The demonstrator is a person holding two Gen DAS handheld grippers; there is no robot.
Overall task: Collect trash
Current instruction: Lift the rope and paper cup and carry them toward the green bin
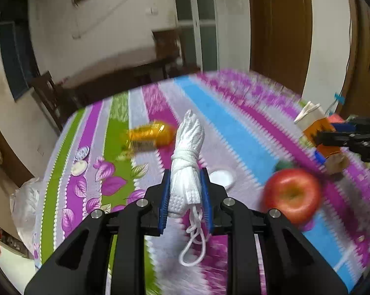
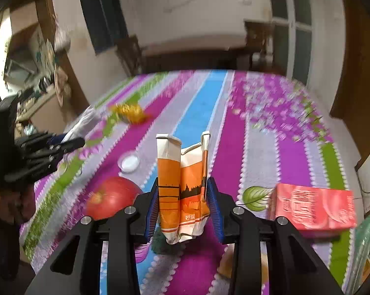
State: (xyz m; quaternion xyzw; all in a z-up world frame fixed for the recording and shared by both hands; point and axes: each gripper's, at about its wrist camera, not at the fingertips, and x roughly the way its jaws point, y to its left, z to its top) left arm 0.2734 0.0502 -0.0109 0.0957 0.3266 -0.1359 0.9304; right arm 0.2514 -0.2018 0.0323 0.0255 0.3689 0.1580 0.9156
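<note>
while both grippers are riding above the striped tablecloth (image 2: 258, 152), i am judging that each one is carrying a piece of trash. my left gripper (image 1: 185, 186) is clamping its blue pads on a rolled white face mask (image 1: 187, 152), whose long axis is running up the centre of the left view along the fingers, ear loops dangling at the bottom. my right gripper (image 2: 182, 204) is squeezing a crushed orange and white carton (image 2: 182, 186), standing upright between the pads at mid-frame. what is left, as i read it, is the crinkled yellow wrapper (image 1: 148, 135): it is lying just left of the mask tip in the left view, long axis roughly across the frame, and far off in the upper left of the right view, so the left side is nearer. the red apple (image 1: 291, 195) and the pink box (image 2: 312, 206) are sitting low in the frames, and a small white lid (image 2: 129, 163) is lying near the apple. both views are blurring, so i am not seeing any bin.
</note>
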